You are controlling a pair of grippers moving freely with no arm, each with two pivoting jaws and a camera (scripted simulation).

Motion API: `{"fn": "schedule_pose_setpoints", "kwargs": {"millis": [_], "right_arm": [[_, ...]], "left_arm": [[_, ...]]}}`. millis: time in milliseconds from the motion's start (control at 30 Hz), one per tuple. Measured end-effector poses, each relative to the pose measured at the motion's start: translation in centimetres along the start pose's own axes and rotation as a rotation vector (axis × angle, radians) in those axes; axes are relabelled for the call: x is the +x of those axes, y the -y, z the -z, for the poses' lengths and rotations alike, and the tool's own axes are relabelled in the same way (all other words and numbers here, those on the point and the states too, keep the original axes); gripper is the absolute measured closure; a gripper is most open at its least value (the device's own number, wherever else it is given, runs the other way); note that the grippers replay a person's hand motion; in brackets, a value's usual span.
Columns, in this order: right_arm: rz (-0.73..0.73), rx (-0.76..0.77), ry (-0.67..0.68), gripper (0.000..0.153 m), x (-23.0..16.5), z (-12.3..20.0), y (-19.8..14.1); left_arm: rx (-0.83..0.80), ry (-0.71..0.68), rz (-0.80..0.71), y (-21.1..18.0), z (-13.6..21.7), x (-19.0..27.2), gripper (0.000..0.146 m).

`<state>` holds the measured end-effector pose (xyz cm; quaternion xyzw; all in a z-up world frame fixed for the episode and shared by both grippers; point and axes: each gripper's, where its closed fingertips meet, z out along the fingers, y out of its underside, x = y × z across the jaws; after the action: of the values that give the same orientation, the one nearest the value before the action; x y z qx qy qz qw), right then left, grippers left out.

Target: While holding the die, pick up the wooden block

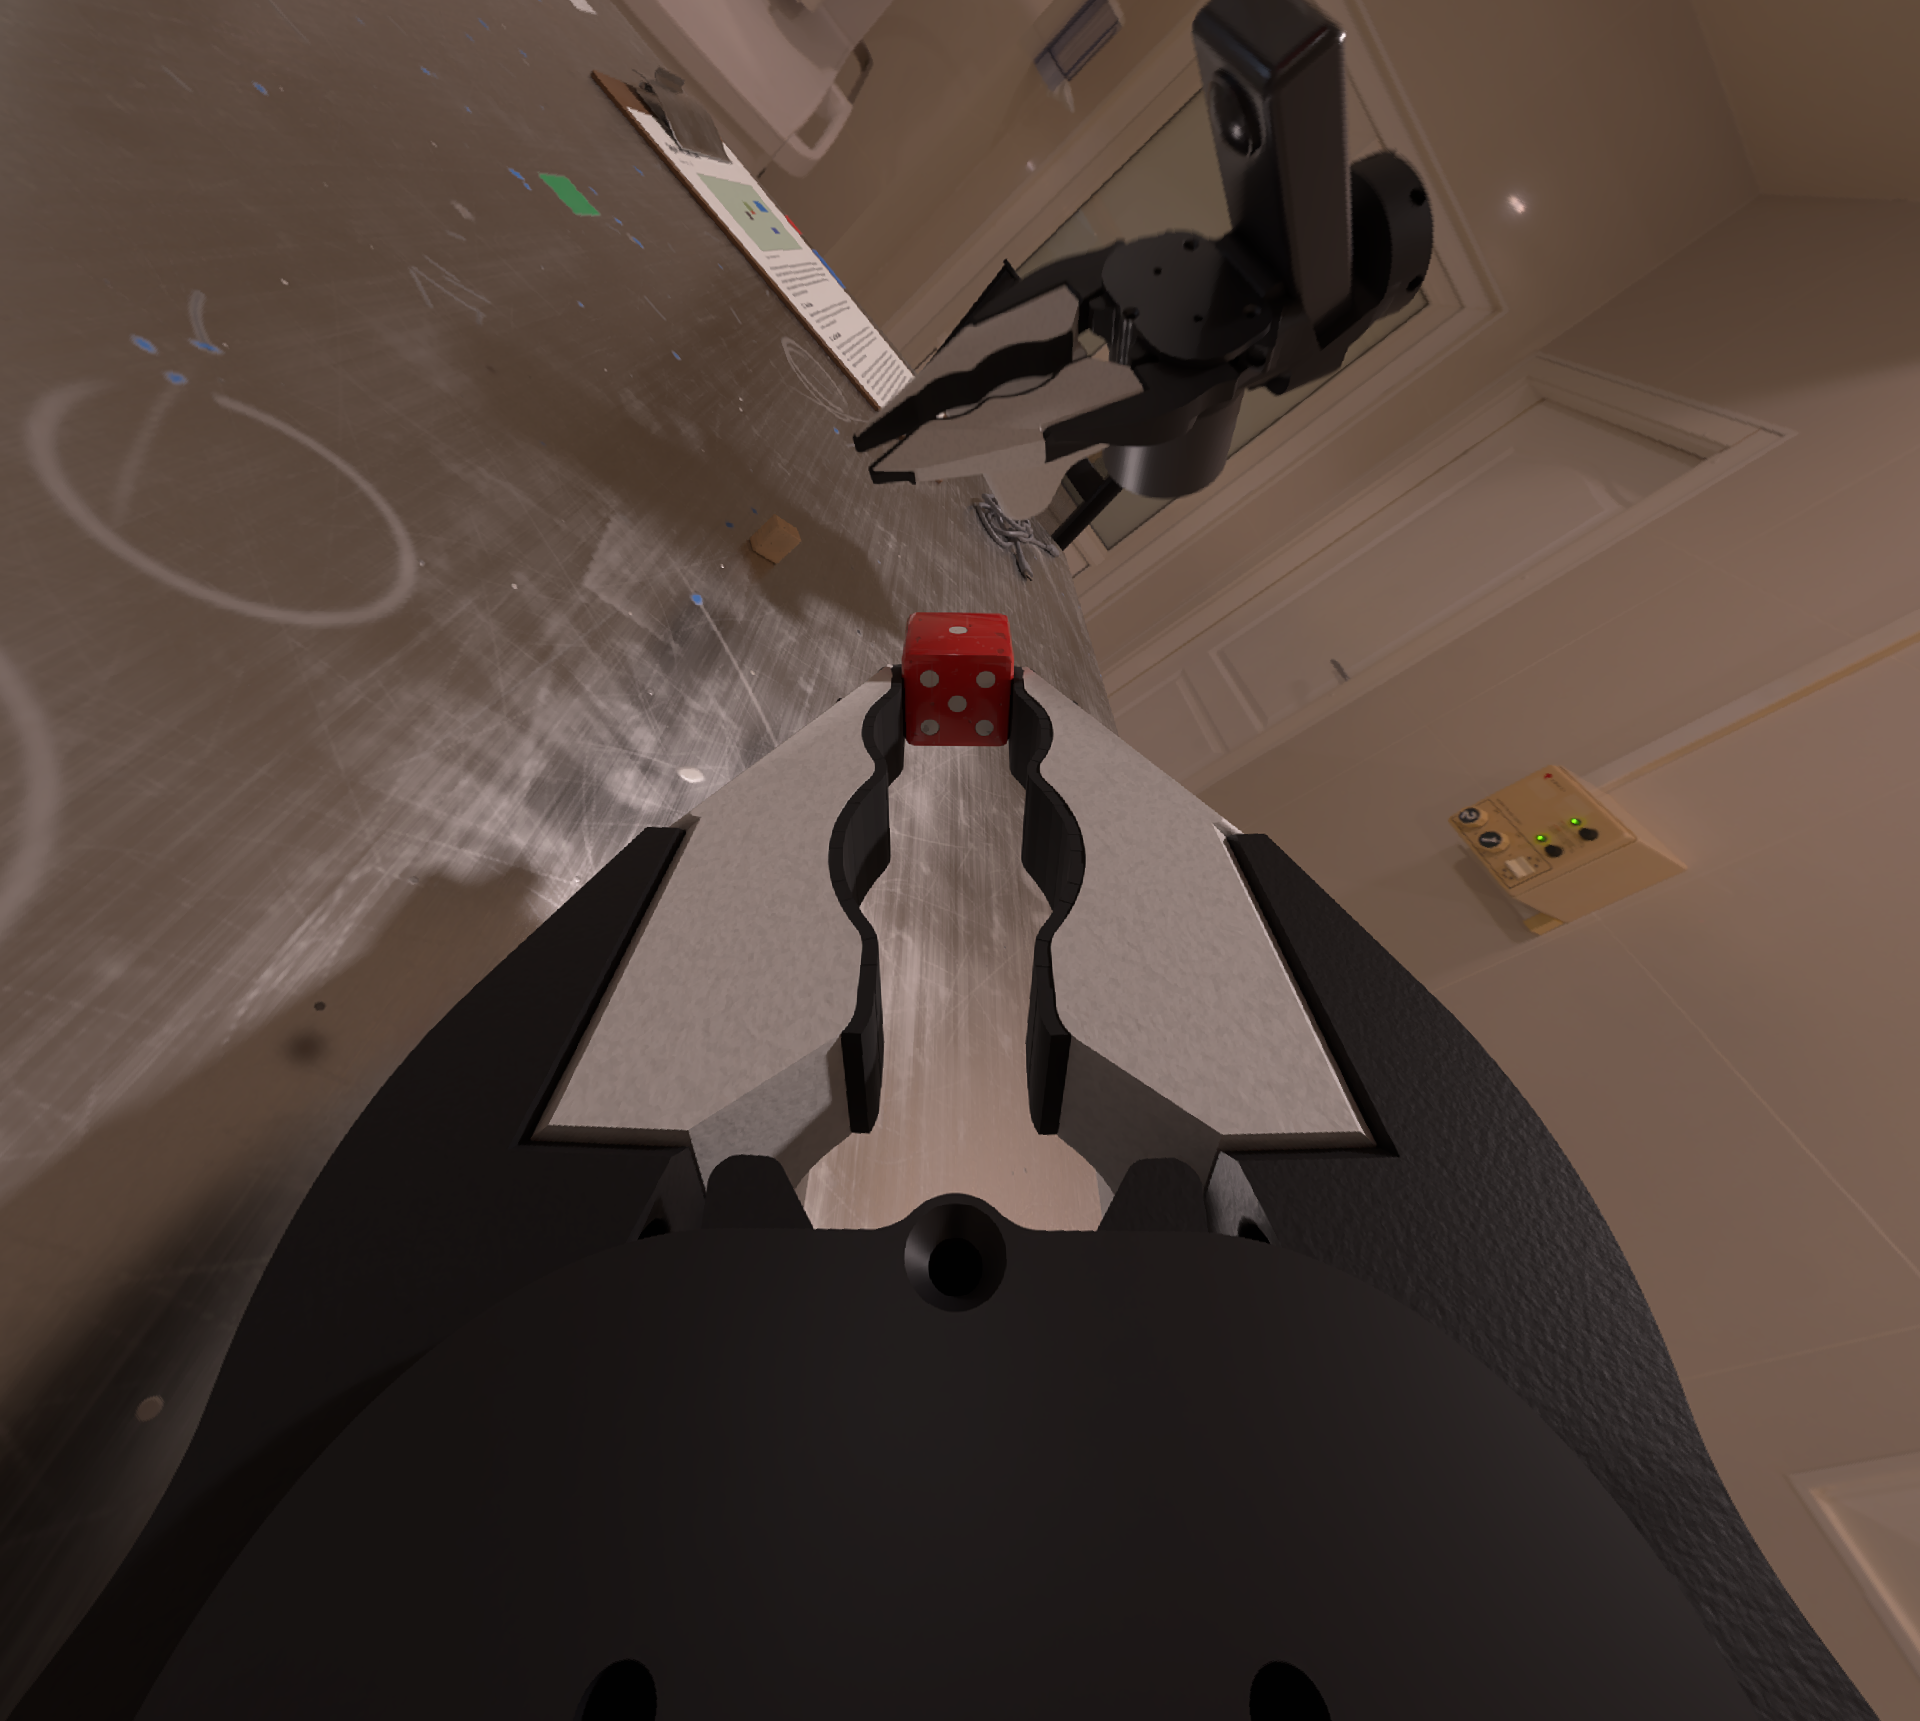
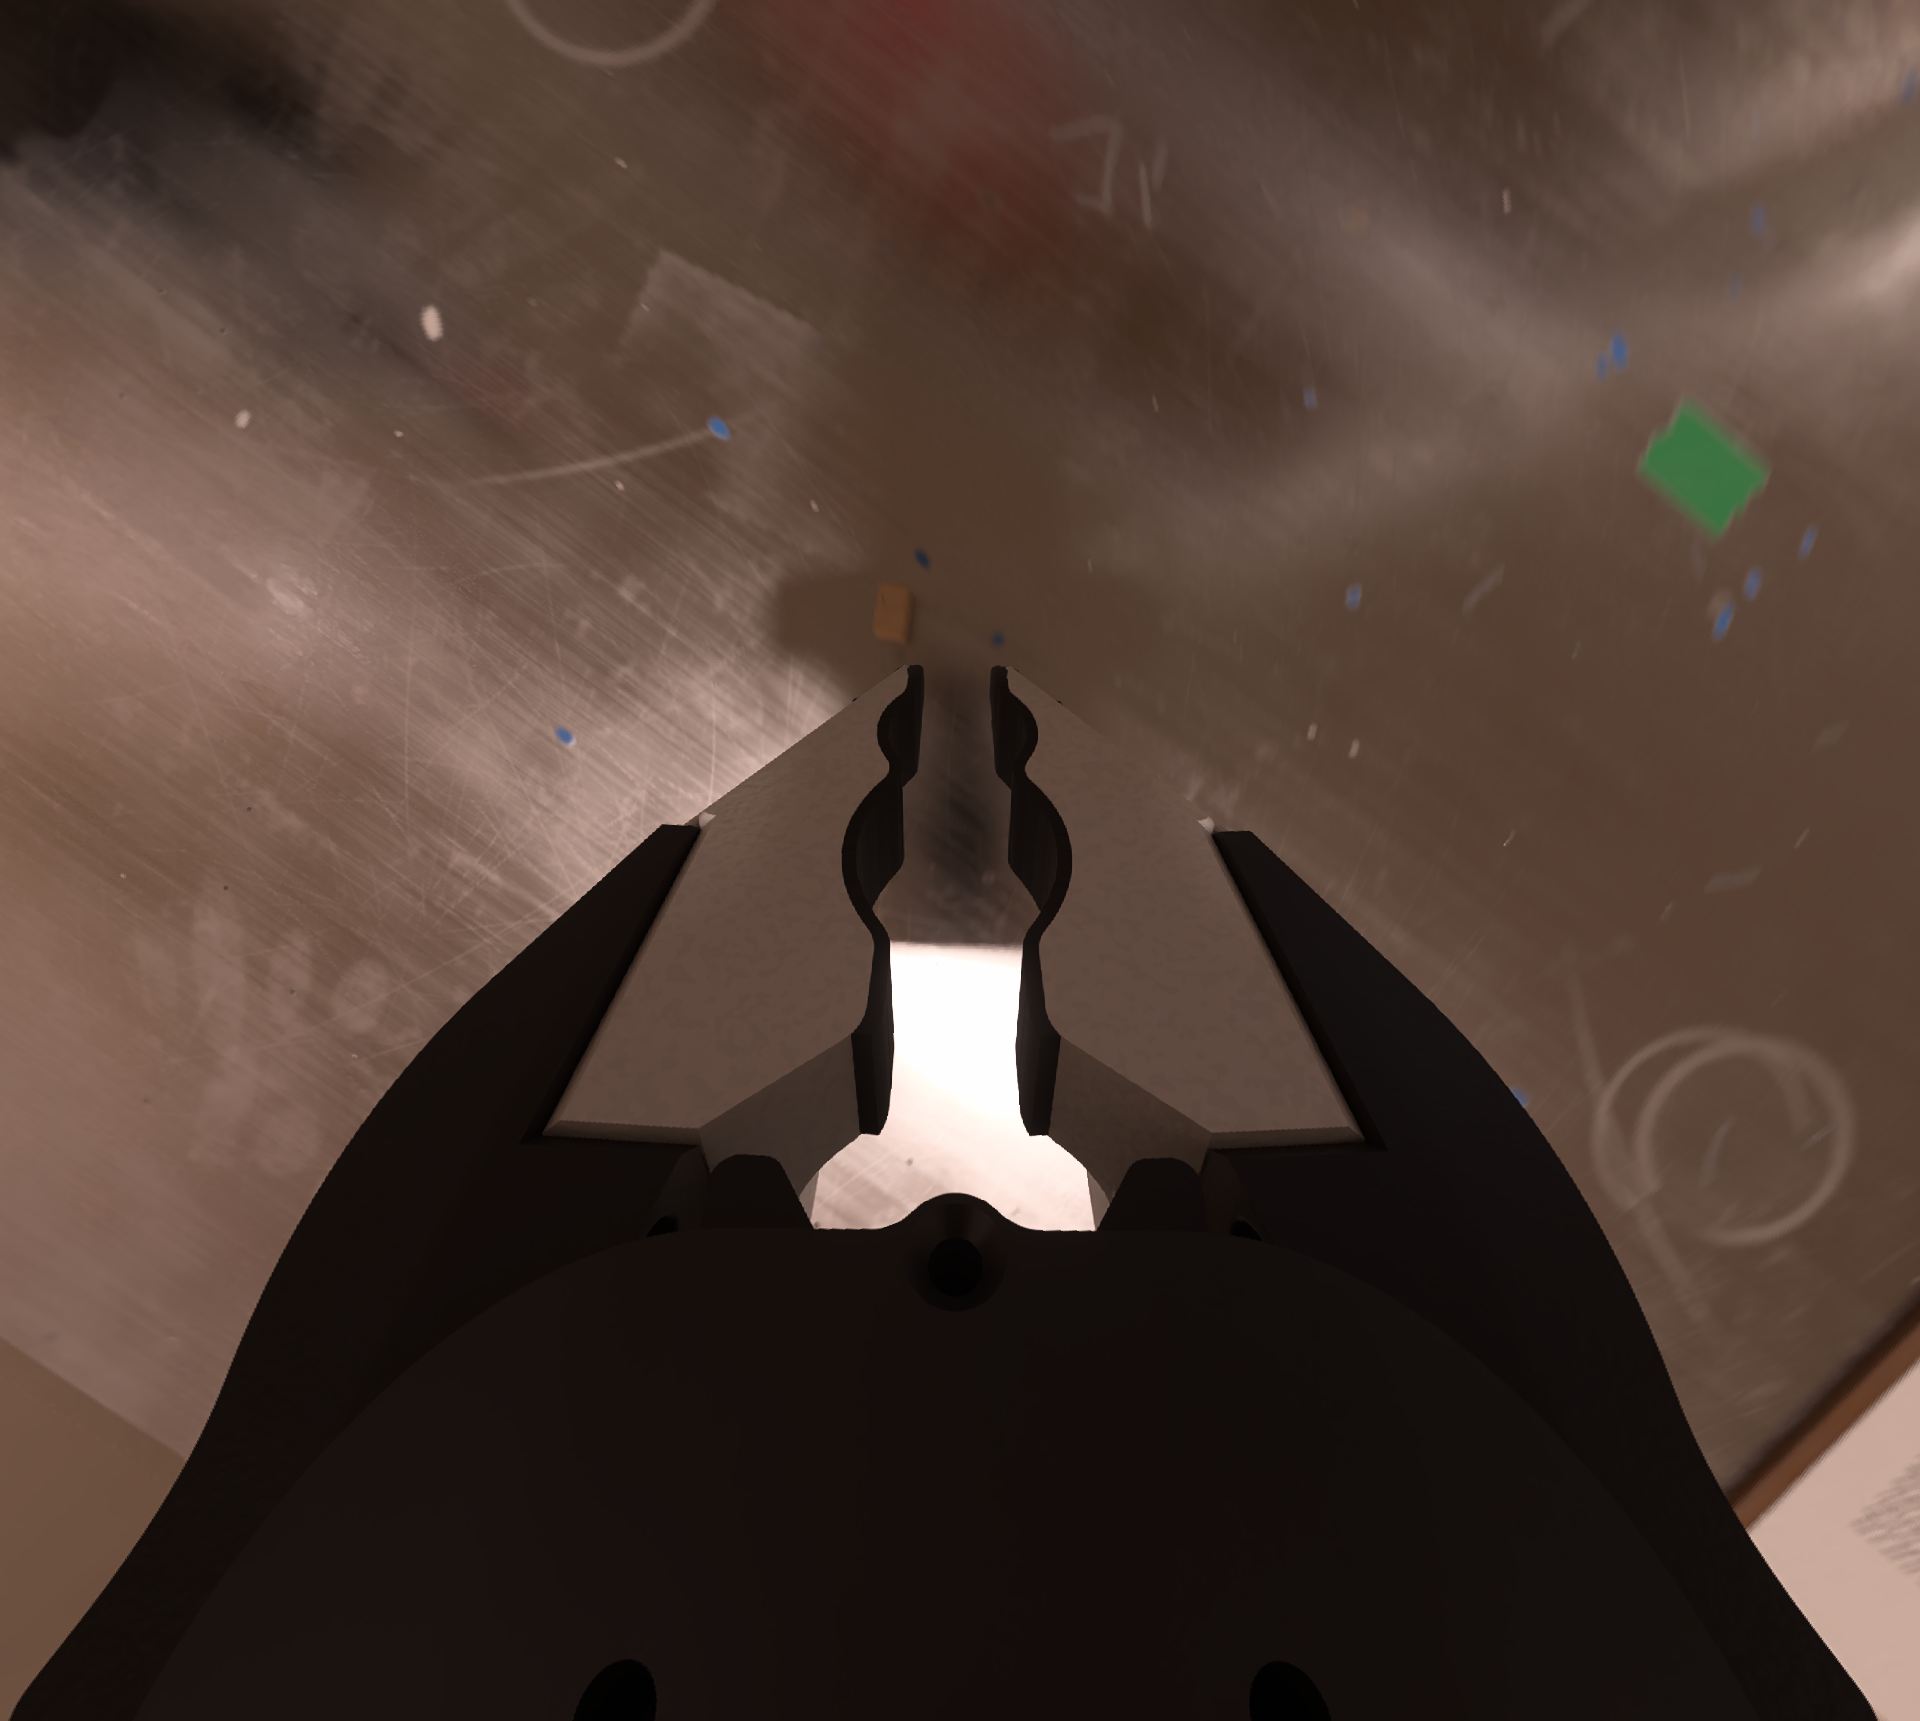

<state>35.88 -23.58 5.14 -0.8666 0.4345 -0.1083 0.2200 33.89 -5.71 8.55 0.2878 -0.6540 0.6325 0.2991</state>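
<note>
The left wrist view looks forward along the left gripper (image 1: 956,684), raised and tilted above a scratched table (image 1: 312,736), with room walls beyond and the right gripper (image 1: 904,445) ahead, upper right. The right wrist view looks steeply down along the right gripper (image 2: 954,674), close to the table (image 2: 416,632). Both views share the block (image 1: 775,539) (image 2: 892,612) and a green patch (image 1: 569,195) (image 2: 1702,468).

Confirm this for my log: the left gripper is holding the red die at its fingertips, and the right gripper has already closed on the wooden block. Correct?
Only partly. The left gripper does hold the red die at its fingertips. But the right gripper is empty: the right wrist view shows its jaws apart with nothing between them, and the wooden block lies on the table just beyond its tips, slightly left.
</note>
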Motion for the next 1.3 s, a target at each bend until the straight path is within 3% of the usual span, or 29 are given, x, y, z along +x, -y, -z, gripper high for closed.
{"fn": "schedule_pose_setpoints", "kwargs": {"millis": [167,433,767,967,1167,1300], "right_arm": [[-0.220,0.026,0.041,0.140,-0.4,-0.2,-3.3],[-0.327,-0.019,0.070,0.144,-0.7,-2.2,-3.9],[-0.248,-0.061,0.079,0.138,-0.7,-3.3,-2.2],[-0.131,-0.044,0.062,0.122,-0.3,-3.3,-0.8],[-0.108,-0.032,0.099,0.105,-0.3,-3.4,-0.9],[-0.051,-0.027,0.116,0.109,-0.5,-3.8,-0.8]], "left_arm": [[-0.011,-0.005,0.013,-0.3,-0.2,0.0,0.127],[-0.018,0.004,-0.018,-0.3,-0.1,0.2,0.127],[-0.031,-0.014,-0.018,-0.4,-0.2,0.6,0.127],[-0.037,-0.018,-0.013,-0.5,-0.2,0.6,0.127],[-0.045,-0.025,-0.008,-0.6,-0.3,0.6,0.127],[-0.050,-0.025,-0.010,-0.7,-0.3,0.6,0.127]]}}
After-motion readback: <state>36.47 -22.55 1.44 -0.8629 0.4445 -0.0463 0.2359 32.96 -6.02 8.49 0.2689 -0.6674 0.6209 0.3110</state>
